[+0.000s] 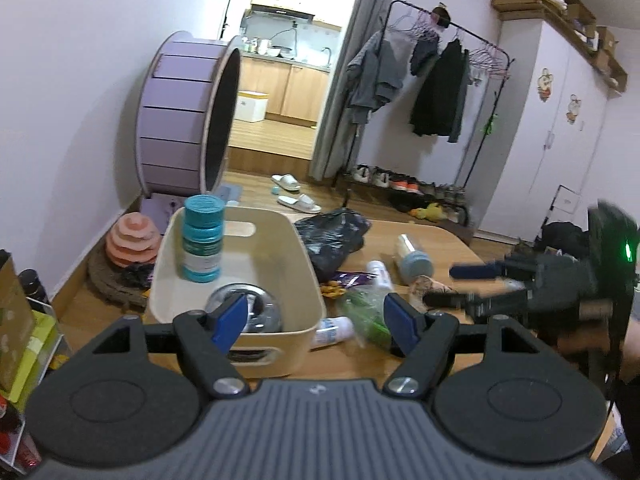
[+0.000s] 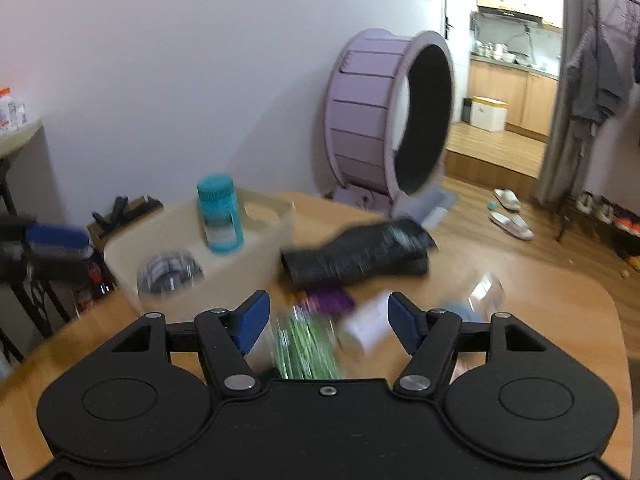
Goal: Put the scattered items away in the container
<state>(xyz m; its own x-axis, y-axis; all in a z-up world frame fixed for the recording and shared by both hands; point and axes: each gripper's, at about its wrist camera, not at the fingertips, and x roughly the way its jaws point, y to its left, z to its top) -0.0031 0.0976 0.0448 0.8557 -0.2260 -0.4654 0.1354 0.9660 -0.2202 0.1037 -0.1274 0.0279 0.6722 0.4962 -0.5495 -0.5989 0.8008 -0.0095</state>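
The right claw [image 2: 324, 322] is hanging wide and empty over the green packet [image 2: 310, 350]; it should drop lower before pinching. The bin [image 2: 224, 268] is sitting ahead to its left. The left claw [image 1: 316, 322] is waiting wide and empty too.

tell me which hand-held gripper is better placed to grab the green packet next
Right, probably. The right hand-held gripper is open with the green packet directly between its fingers. The left hand-held gripper points at the bin, with the packet off to its side.

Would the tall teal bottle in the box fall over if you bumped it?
Probably. The tall teal plastic bottle stands upright and narrow in the cream plastic box, so a bump could tip it. Lying down, its round shape would likely roll.
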